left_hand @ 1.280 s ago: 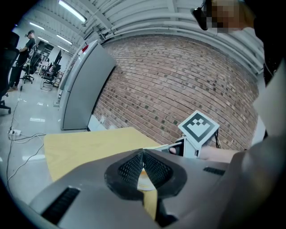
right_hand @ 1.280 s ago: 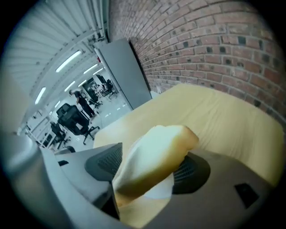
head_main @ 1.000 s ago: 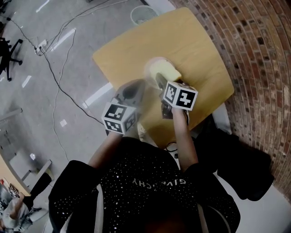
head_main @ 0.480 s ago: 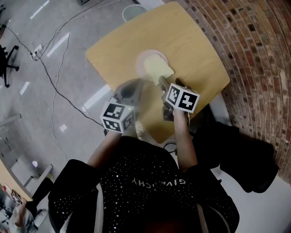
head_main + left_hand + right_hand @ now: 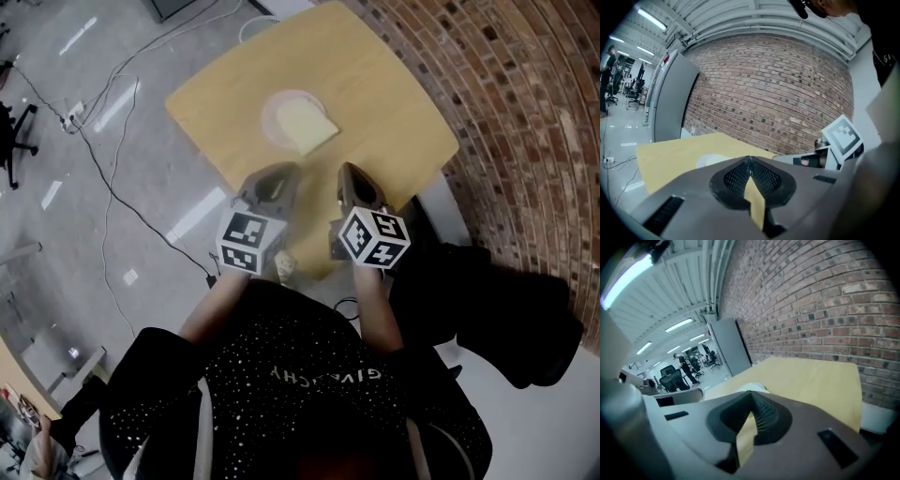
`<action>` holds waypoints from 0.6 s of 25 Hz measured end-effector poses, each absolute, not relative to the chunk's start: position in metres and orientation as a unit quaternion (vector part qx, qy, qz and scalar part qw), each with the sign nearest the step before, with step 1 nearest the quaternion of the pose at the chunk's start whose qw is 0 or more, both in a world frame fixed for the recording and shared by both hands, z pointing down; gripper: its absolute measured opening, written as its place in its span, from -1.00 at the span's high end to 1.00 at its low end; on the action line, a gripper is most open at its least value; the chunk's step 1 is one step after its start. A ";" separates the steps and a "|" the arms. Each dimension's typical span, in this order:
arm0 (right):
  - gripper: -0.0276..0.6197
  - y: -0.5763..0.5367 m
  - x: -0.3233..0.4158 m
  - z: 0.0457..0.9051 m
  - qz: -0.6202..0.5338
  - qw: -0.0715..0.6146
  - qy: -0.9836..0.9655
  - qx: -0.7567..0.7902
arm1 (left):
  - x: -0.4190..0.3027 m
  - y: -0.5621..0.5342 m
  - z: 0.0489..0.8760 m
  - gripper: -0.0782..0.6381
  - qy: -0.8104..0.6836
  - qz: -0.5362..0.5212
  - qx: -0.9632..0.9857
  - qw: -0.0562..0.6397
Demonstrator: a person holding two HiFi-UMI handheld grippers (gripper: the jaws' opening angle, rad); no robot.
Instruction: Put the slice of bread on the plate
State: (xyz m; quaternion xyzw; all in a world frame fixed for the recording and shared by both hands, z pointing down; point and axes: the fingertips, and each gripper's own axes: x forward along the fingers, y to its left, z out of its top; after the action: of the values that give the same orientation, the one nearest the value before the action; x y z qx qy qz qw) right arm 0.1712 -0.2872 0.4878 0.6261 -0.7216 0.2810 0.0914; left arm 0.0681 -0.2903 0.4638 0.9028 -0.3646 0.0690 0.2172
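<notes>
Looking steeply down, the head view alone gives the whole layout: grey floor [image 5: 56, 216] with a cable [image 5: 111, 159] at the left, the wooden table [image 5: 375, 84] in the middle, a brick wall [image 5: 525, 112] at the right. On the table the slice of bread [image 5: 307, 125] lies flat on the plate [image 5: 269, 114], one corner reaching past the rim. The left gripper [image 5: 279, 172] and the right gripper [image 5: 349, 171] hang side by side by the table's near edge, both pointing toward the plate and well apart from it. The bread sits beyond them, roughly between their lines.

The left gripper view shows its jaws pressed together with nothing in them. Only a pale sliver of the plate peeps over them, and the right gripper's marker cube [image 5: 841, 136] stands off to the right. The right gripper view shows jaws that have just closed, empty, with the plate just visible above their tip. At its left are a person [image 5: 684, 365] and office chairs far off.
</notes>
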 end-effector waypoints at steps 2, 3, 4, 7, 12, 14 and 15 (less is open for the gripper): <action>0.88 -0.273 0.165 0.474 0.251 0.076 -0.745 0.614 | 0.074 -0.277 0.461 0.75 -0.363 0.069 0.906 0.208; 0.88 -0.266 0.163 0.469 0.238 0.075 -0.753 0.609 | 0.077 -0.270 0.460 0.75 -0.363 0.067 0.906 0.205; 0.88 -0.259 0.161 0.465 0.227 0.076 -0.758 0.607 | 0.080 -0.263 0.459 0.75 -0.362 0.066 0.907 0.203; 0.88 -0.239 0.157 0.456 0.204 0.079 -0.767 0.604 | 0.086 -0.242 0.456 0.76 -0.360 0.063 0.910 0.198; 0.88 -0.212 0.155 0.447 0.198 0.065 -0.774 0.597 | 0.094 -0.210 0.448 0.75 -0.354 0.060 0.914 0.189; 0.88 -0.203 0.155 0.445 0.195 0.063 -0.776 0.597 | 0.096 -0.200 0.447 0.76 -0.354 0.059 0.915 0.186; 0.88 -0.200 0.154 0.444 0.193 0.062 -0.776 0.597 | 0.096 -0.197 0.446 0.75 -0.353 0.058 0.915 0.185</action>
State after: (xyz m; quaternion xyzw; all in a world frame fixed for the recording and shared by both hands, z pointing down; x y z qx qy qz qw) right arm 0.1544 -0.2002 0.4436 0.5966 -0.7765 0.1932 0.0624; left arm 0.0964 -0.1967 0.4457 0.9152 -0.3535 0.0581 0.1845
